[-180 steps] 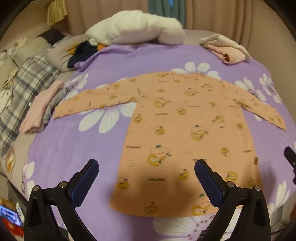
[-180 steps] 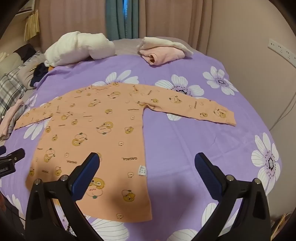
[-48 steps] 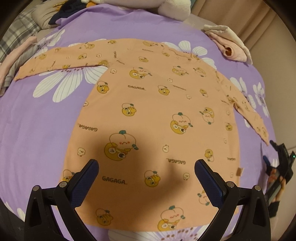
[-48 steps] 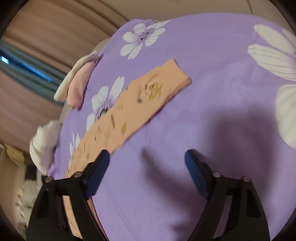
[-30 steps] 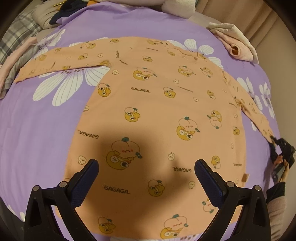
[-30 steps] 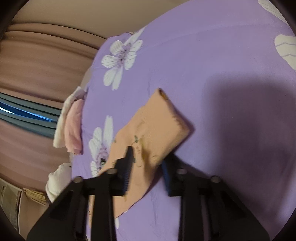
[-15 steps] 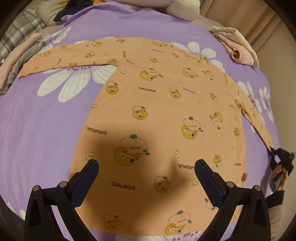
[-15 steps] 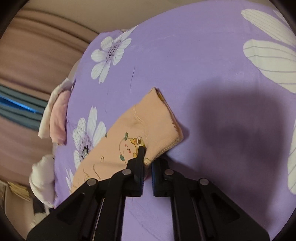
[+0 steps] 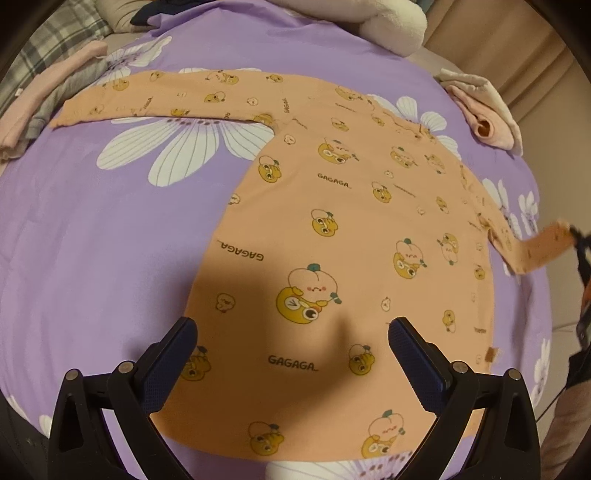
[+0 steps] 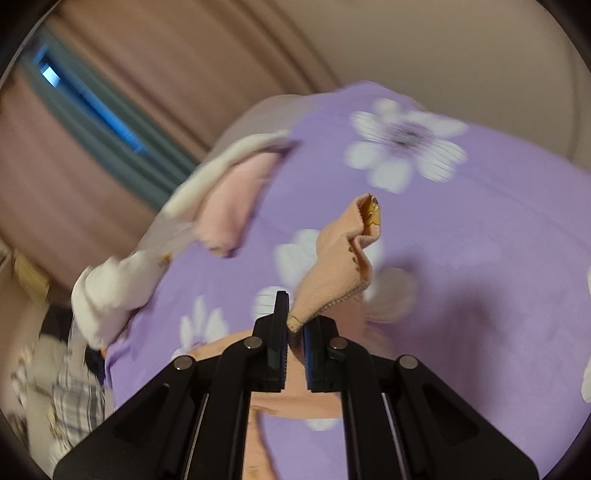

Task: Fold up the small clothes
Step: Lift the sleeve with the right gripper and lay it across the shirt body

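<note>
An orange long-sleeved top (image 9: 343,236) with cartoon prints lies flat on the purple flowered bedspread (image 9: 92,236). Its left sleeve (image 9: 166,101) stretches out flat to the left. My left gripper (image 9: 291,350) is open and empty, hovering over the lower hem. My right gripper (image 10: 294,325) is shut on the cuff of the right sleeve (image 10: 343,254) and holds it lifted off the bed. In the left wrist view the lifted sleeve end (image 9: 543,247) hangs in the air at the right edge, with the right gripper (image 9: 576,236) at its tip.
A folded pink and cream garment (image 9: 484,118) lies at the far right of the bed; it also shows in the right wrist view (image 10: 229,199). A white bundle (image 9: 391,22) lies at the back. Pink and grey clothes (image 9: 40,107) and a plaid blanket (image 9: 40,44) lie at the left edge. Curtains (image 10: 122,110) hang behind.
My right gripper closed on the right sleeve's cuff and has lifted it off the bed. My left gripper has drifted a little closer over the top, still open.
</note>
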Demonstrator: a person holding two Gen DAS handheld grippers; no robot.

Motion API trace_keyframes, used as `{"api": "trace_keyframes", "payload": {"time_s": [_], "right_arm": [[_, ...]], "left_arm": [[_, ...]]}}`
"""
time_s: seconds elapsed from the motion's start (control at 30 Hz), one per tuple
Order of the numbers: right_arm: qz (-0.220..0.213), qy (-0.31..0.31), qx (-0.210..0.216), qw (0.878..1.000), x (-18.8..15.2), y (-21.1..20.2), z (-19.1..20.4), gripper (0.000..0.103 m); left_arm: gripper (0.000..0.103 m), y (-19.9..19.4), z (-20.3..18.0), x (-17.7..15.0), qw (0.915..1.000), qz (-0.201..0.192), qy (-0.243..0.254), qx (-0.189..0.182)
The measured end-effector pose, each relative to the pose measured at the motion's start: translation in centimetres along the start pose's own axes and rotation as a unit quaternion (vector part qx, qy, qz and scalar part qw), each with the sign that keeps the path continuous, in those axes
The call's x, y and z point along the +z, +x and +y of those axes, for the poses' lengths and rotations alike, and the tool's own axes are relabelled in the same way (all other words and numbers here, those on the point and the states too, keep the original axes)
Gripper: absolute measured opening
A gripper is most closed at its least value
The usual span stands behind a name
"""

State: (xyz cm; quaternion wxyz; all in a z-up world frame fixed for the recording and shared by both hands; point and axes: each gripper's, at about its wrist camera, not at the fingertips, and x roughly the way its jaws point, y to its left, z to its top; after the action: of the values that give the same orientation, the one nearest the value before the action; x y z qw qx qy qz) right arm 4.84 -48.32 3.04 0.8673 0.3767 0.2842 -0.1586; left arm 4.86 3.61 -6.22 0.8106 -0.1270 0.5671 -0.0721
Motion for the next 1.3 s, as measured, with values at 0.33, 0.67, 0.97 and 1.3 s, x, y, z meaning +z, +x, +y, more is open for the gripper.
{"api": "trace_keyframes", "payload": {"time_s": [0.33,0.67,0.97,1.3], "right_arm": [[0.021,-0.132,0.046,0.990,-2.1,2.5,14.2,0.008],[0.059,-0.250,0.087,0.962,-9.5,6.2,25.7,0.008],[0.106,-0.405,0.020,0.908,-23.1,12.2,29.5,0.011],[0.158,-0.577,0.027,0.801,-31.5,13.3,28.4,0.051]], "left_arm": [[0.102,-1.4,2.6,1.0,0.9993,-0.029,-0.017,-0.019],[0.102,-1.5,6.8,1.1,0.9974,-0.031,-0.063,-0.017],[0.102,-1.8,9.2,1.4,0.9956,-0.034,-0.086,-0.006],[0.102,-1.1,9.0,3.0,0.9950,-0.027,-0.094,-0.021]]}}
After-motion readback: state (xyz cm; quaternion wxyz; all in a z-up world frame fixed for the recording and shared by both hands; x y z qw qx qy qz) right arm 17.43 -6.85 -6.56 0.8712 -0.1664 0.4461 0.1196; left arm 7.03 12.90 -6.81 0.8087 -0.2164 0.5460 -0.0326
